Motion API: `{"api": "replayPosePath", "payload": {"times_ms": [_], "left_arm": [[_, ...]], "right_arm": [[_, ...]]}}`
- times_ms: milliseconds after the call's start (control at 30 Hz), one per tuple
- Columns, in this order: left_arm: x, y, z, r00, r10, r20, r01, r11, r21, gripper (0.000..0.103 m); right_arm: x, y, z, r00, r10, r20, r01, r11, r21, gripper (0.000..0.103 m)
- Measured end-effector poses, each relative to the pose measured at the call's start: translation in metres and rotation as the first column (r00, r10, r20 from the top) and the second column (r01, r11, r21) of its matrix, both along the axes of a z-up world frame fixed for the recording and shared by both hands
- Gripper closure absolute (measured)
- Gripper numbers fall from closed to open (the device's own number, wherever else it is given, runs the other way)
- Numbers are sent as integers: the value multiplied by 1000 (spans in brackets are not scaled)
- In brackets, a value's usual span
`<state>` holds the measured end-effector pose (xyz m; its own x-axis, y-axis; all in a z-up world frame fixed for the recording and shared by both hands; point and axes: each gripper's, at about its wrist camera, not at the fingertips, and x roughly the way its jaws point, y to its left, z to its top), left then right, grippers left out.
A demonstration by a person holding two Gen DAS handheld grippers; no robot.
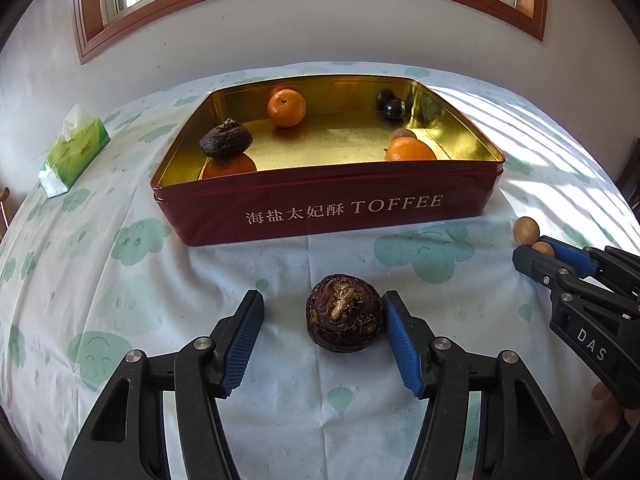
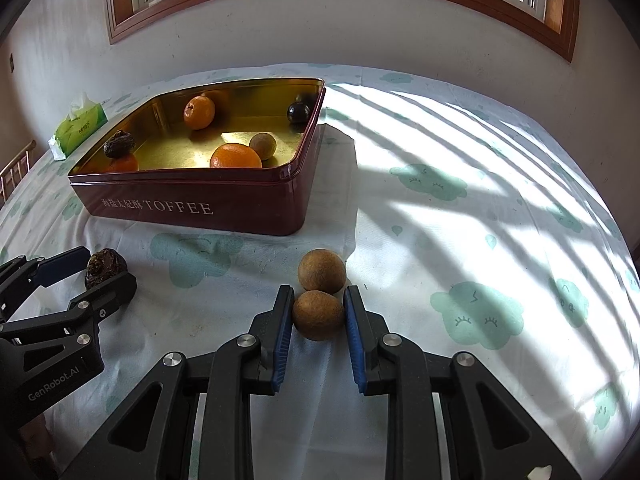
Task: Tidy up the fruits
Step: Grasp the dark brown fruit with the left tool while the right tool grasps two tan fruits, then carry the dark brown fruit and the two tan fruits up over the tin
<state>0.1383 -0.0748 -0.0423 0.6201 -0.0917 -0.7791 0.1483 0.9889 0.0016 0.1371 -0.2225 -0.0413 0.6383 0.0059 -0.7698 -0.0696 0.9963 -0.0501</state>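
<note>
A red TOFFEE tin (image 1: 328, 208) (image 2: 192, 208) stands open on the table with oranges (image 1: 286, 108), a dark wrinkled fruit (image 1: 226, 141), a dark round fruit (image 1: 394, 109) and a brown ball fruit (image 2: 263, 145) inside. My left gripper (image 1: 324, 320) is open around a dark wrinkled fruit (image 1: 345, 318) on the cloth; its right pad touches it, the left pad stands apart. My right gripper (image 2: 319, 308) is shut on a brown round fruit (image 2: 318, 315). A second brown round fruit (image 2: 321, 271) lies just beyond it, touching.
A green tissue pack (image 1: 74, 150) lies at the far left of the table. The white cloth with green cloud prints (image 2: 460, 240) covers the table, sunlit stripes on the right. A wall and window stand behind.
</note>
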Motion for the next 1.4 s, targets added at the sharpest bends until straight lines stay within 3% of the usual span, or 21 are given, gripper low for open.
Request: {"api": "replayPosePath", "payload": {"times_ms": [567, 1400], "left_arm": [[-2, 7, 1, 1000, -20, 10, 20, 1000, -16, 64], [-2, 35, 0, 999, 33, 25, -33, 999, 2, 65]], "right_arm": [[0, 0, 0, 1000, 0, 0, 0, 1000, 0, 80], [0, 1, 0, 1000, 0, 0, 0, 1000, -1, 80]]}}
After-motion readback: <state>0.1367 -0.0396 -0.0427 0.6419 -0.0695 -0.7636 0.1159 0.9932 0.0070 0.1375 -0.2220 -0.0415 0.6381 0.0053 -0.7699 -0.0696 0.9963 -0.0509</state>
